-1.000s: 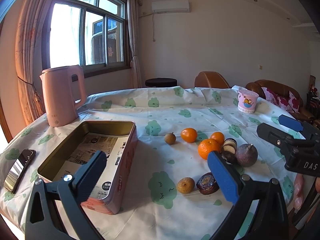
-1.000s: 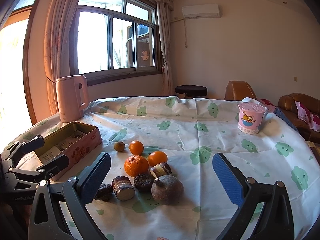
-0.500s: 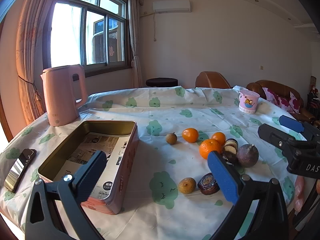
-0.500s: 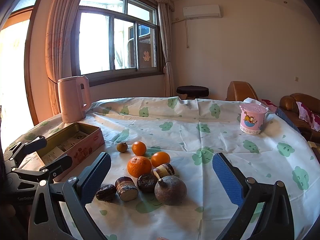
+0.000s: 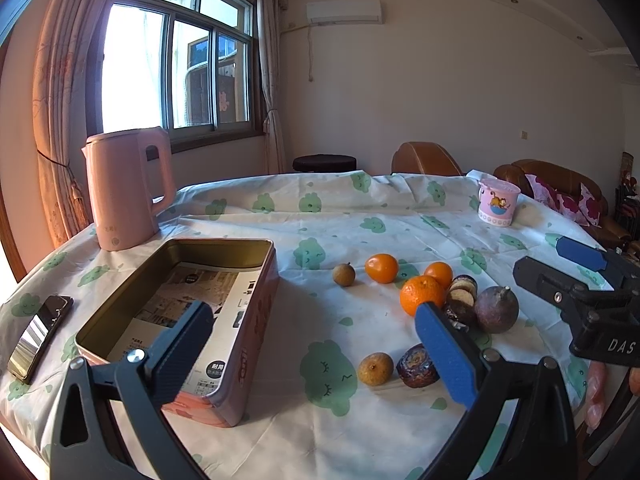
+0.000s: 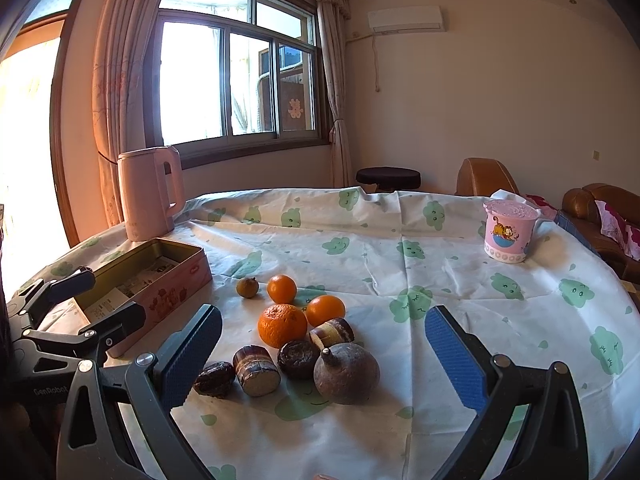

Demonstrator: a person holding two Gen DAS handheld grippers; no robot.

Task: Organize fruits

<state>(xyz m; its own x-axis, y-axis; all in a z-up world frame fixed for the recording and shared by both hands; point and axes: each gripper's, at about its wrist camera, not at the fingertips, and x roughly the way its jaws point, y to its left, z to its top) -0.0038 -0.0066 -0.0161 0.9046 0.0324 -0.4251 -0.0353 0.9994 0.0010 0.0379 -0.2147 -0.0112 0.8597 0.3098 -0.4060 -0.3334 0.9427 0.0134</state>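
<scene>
A pink tin box lies open on the table's left, printed paper inside; it also shows in the right wrist view. Right of it lie loose fruits: a large orange, two small oranges, two small brown fruits, a round purple-brown fruit and dark cut pieces. My left gripper is open and empty, above the table between box and fruits. My right gripper is open and empty, just short of the purple-brown fruit.
A pink kettle stands behind the box. A phone lies at the table's left edge. A pink cartoon cup stands far right. Chairs and a sofa lie beyond the table.
Both views have drifted slightly; the fruits sit a little farther right in the left wrist view and a little higher in the right wrist view. Both grippers stay open and empty.
</scene>
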